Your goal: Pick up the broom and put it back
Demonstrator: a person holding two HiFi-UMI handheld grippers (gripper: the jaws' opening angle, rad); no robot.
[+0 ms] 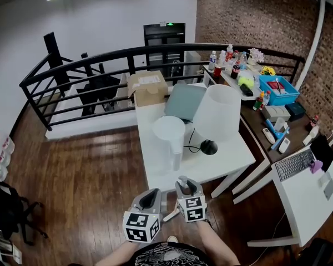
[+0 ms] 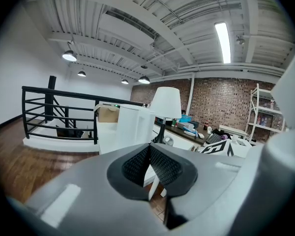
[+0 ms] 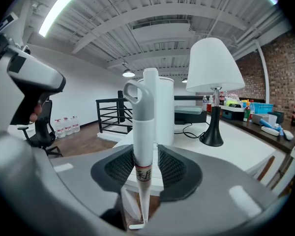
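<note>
Since the white table (image 1: 211,162) takes up the middle of the scene, with the lamp (image 1: 219,112) and a white jug (image 1: 169,132) standing on it, the person works at its near edge, over the wood floor. Both tools are kept low and close together there.

The right gripper (image 1: 184,186) has the broom (image 3: 142,132) standing upright between its jaws, just this side of the table edge. The jaws are partway apart: the left pad lies against the handle, while a thin gap shows on the right, so this looks like a loose cradle and not a firm squeeze.

The left gripper (image 2: 148,154) sits just to the left with its pads pressed together on nothing. I judge that one tool is enough for so light a handle.

The hanging loop (image 3: 132,93) is uppermost, probably so that the broom can be hooked back in its place. The brush end is not in sight.
</note>
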